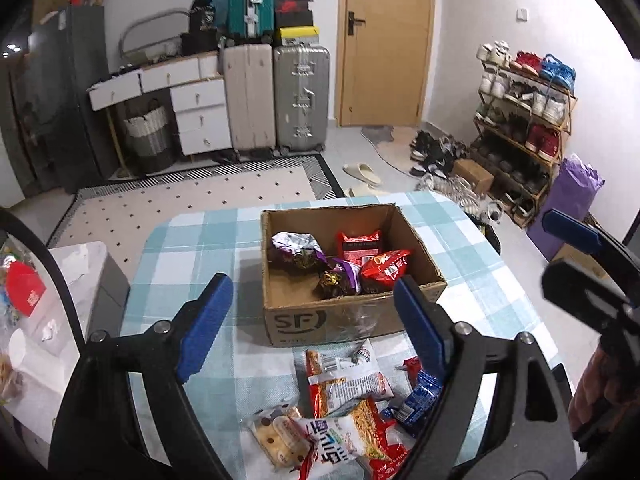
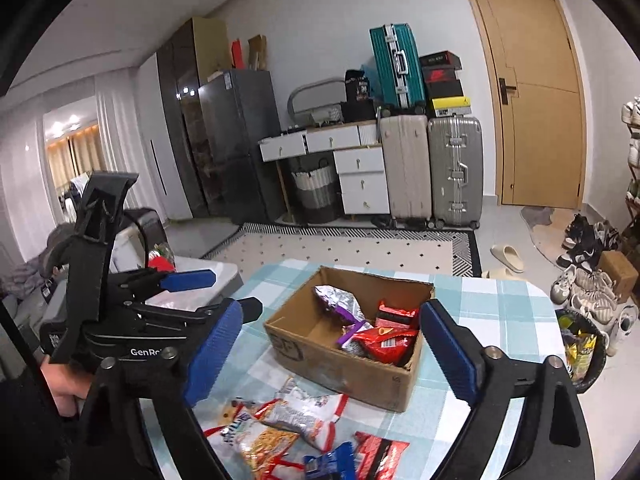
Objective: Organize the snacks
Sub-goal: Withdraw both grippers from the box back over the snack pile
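Observation:
An open cardboard box [image 1: 296, 320] stands on the blue-checked table [image 1: 192, 248]. It holds purple-and-silver bags [image 1: 296, 248] and red packets [image 1: 384, 270]. In front of it lie several loose snacks: a noodle packet [image 1: 344, 380], a blue packet [image 1: 420, 400] and a biscuit pack [image 1: 276, 436]. My left gripper [image 1: 312, 304] hangs above these loose snacks, open and empty, pointing at the box. My right gripper [image 2: 332, 316] is also open and empty, above the loose packets [image 2: 296, 412] and near the box [image 2: 340, 372]. Each gripper shows at the edge of the other's view.
A low white side table [image 1: 80, 264] with clutter stands left of the table. A black bin [image 2: 584, 352] with a yellow bag sits at the right. Shoes, a shoe rack [image 1: 520, 120], a purple bag [image 1: 568, 200] and suitcases [image 1: 300, 96] line the room beyond.

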A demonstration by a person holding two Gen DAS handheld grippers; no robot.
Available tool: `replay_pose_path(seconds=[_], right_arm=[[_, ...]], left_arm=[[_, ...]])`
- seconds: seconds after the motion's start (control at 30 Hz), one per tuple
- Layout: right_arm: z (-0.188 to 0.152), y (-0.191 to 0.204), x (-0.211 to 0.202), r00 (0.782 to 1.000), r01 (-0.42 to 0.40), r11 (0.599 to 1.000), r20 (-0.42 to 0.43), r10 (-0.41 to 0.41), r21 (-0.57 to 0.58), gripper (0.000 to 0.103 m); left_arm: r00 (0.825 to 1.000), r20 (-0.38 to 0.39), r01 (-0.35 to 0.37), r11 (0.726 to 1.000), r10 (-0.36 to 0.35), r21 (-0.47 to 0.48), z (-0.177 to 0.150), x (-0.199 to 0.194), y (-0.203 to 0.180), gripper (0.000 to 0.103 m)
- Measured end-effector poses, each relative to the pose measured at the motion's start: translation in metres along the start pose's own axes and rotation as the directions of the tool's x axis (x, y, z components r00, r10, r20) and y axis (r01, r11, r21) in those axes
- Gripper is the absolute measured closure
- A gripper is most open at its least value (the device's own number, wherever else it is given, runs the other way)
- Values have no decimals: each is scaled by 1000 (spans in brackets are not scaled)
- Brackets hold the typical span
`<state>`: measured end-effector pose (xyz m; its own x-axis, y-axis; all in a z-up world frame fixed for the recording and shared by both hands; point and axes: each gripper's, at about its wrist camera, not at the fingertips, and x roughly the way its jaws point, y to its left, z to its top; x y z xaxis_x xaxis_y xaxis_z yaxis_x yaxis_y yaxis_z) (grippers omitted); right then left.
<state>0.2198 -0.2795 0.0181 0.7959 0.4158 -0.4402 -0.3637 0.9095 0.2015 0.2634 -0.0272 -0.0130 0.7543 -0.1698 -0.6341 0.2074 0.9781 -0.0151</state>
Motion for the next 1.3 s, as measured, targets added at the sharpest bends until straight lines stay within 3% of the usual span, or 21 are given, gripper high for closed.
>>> replay_pose_path(seconds=[0.13, 0.27, 0.43, 0.9, 1.3], right_arm=[[-16, 4, -20, 998, -14, 997, 60, 9, 76, 5], [-33, 8, -28, 998, -27, 991, 66, 18, 131, 5], [-49, 11, -42, 997, -26, 987, 71, 15, 157, 3], [-95, 15, -75, 995, -1, 994, 96, -10, 111, 1], [-139, 4, -57, 1000, -22, 984, 3, 22, 176, 1]], left_arm=[[999, 27, -43, 999, 44, -8, -13, -18, -4, 19], [999, 21, -42, 999, 43, -34, -29, -26, -3, 19], [998, 10, -65, 997, 66, -45, -55, -35, -5, 1], [997, 35, -73, 996, 75, -40, -114, -48, 1, 1], [993, -116, 21, 996, -31, -92, -168, -7, 16, 1]])
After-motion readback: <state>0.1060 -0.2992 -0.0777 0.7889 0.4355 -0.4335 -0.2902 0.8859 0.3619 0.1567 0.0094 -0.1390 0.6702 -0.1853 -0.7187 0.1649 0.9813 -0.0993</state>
